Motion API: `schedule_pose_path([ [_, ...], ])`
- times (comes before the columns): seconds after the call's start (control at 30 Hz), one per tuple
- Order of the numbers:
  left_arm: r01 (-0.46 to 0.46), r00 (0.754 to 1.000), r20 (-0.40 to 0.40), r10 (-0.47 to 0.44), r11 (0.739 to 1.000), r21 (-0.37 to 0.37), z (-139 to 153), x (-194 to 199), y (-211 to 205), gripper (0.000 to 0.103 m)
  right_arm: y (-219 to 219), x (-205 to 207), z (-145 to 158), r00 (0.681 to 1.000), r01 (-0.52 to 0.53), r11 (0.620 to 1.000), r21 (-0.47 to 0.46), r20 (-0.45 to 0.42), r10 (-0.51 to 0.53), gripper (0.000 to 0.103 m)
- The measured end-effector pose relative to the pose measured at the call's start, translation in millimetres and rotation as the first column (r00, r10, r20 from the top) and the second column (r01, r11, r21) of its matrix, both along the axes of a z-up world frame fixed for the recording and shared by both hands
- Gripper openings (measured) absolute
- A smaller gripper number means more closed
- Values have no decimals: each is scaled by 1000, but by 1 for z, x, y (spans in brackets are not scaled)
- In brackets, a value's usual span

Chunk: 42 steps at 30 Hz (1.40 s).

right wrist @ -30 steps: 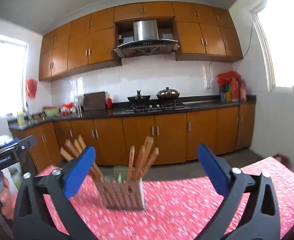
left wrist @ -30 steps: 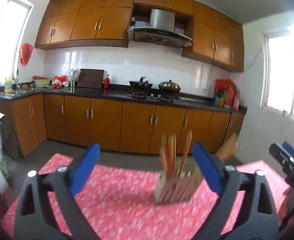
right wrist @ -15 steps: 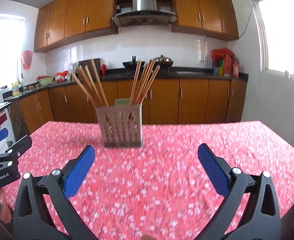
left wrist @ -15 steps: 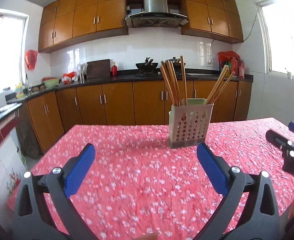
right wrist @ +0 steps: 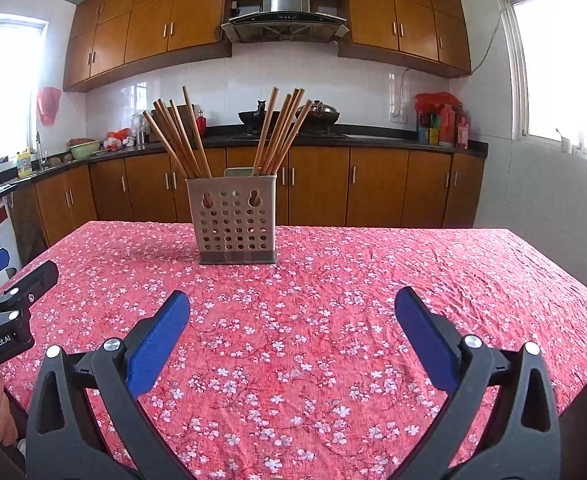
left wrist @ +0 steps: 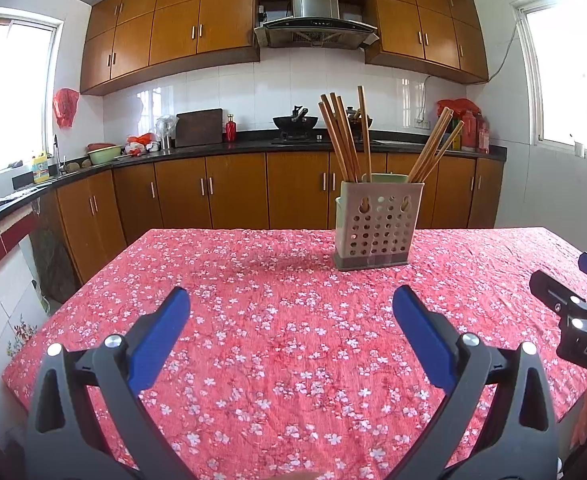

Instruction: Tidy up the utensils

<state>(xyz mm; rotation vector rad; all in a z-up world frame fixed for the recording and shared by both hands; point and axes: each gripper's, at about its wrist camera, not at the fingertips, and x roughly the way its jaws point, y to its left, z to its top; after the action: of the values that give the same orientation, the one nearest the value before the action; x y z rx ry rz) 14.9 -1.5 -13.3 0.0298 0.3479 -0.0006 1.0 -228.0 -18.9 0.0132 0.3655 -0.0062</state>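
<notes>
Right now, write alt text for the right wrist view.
A perforated utensil holder stands upright on a table with a red floral tablecloth, holding two bunches of wooden chopsticks. The right tool, open and empty, hovers in the foreground, with wooden kitchen cabinets behind.

Red floral tablecloth (left wrist: 277, 344) over table; wok (left wrist: 295, 122) on stove, range hood (left wrist: 316, 28) above, chopping board (left wrist: 198, 127) leaned on backsplash.

Right gripper (right wrist: 292, 312) jaws wide, empty, above tablecloth (right wrist: 413, 280). Holder (right wrist: 233, 224) upright ahead, chopsticks (right wrist: 281, 132) in two leaning bunches.
</notes>
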Motion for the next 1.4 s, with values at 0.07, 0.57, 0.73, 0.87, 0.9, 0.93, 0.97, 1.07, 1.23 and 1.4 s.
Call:
schedule_pose_path([
  [0.07, 1, 1000, -2, -1, 1000, 2, -1, 0, 0, 99, -1, 1, -1, 1000, -1, 1000, 3, -5, 1, 101],
  [0.57, 8, 1000, -11, -8, 1000, -2, -4, -2, -1, 99, -3, -2, -5, 1000, 0, 1000, 12, -15, 0, 101],
  [0.73, 8, 1000, -14, -8, 1000, -4, -4, -1, -1, 99, -3, -2, -5, 1000, 0, 1000, 13, -16, 0, 101],
  [0.87, 8, 1000, -13, -8, 1000, -4, -4, -1, -2, 99, -4, -2, -6, 1000, 0, 1000, 17, -17, 1, 101],
  [0.9, 9, 1000, -13, -9, 1000, -4, -4, -1, -2, 99, -4, -2, -6, 1000, 0, 1000, 18, -17, 0, 101],
  [0.93, 9, 1000, -13, -9, 1000, -4, -4, -1, -2, 99, -4, -2, -6, 1000, 1, 1000, 19, -17, 0, 101],
  [0.97, 9, 1000, -13, -9, 1000, -4, -4, -1, -2, 99, -4, -1, -6, 1000, 1, 1000, 19, -18, 0, 101],
  [1.07, 10, 1000, -14, -10, 1000, -5, -4, -1, -2, 99, -4, -1, -6, 1000, 0, 1000, 19, -18, 0, 101],
  [1.23, 13, 1000, -13, -13, 1000, -5, -4, -1, -1, 99, -4, -1, -5, 1000, 1, 1000, 19, -17, -1, 101],
  [1.4, 13, 1000, -13, -13, 1000, -4, -4, -1, -1, 99, -4, -1, -6, 1000, 0, 1000, 20, -18, 0, 101],
])
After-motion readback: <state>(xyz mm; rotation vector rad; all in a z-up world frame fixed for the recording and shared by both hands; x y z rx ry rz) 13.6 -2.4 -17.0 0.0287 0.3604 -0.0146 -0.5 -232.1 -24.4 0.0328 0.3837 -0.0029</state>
